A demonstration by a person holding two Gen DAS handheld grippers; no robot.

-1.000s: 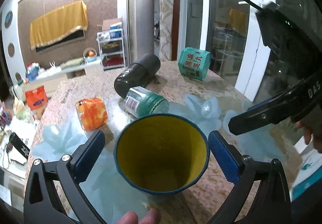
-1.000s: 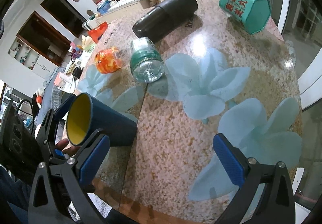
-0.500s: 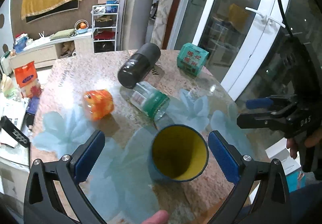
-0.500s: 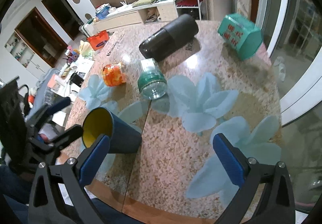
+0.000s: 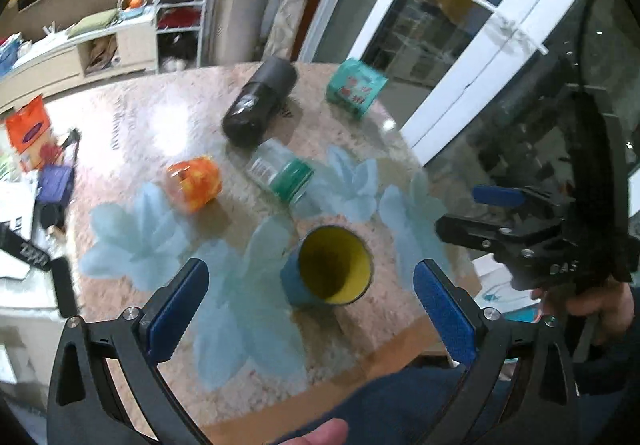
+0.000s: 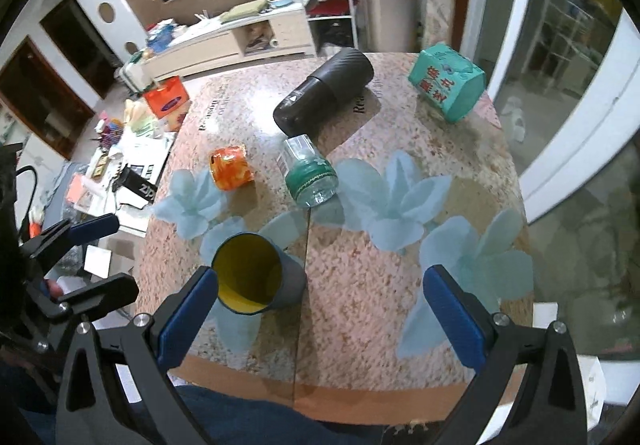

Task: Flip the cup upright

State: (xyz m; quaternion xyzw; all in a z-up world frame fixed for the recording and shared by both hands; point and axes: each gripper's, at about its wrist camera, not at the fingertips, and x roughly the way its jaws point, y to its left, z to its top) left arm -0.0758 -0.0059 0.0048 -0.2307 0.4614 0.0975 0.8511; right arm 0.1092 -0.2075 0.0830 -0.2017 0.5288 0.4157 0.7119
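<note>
A dark blue cup with a yellow inside [image 5: 330, 272] stands upright, mouth up, near the front edge of the speckled table [image 5: 168, 117]; it also shows in the right wrist view [image 6: 256, 277]. My left gripper [image 5: 310, 309] is open and empty, raised above and behind the cup. My right gripper [image 6: 320, 309] is open and empty, raised over the table's front edge; the cup is by its left finger. The right gripper shows in the left wrist view [image 5: 476, 213] off the table's right side. The left gripper shows in the right wrist view [image 6: 100, 257] at the left.
A black cylinder [image 6: 324, 95], a clear bottle with a green band [image 6: 310, 175], an orange jar [image 6: 232, 168] and a teal box [image 6: 448, 85] lie farther back on the table. Glass doors stand to the right. A cluttered low table [image 6: 120, 165] is at the left.
The left gripper has let go of the cup and pulled back and up; the cup now stands upright on the table. The right gripper has also risen and backed away.
</note>
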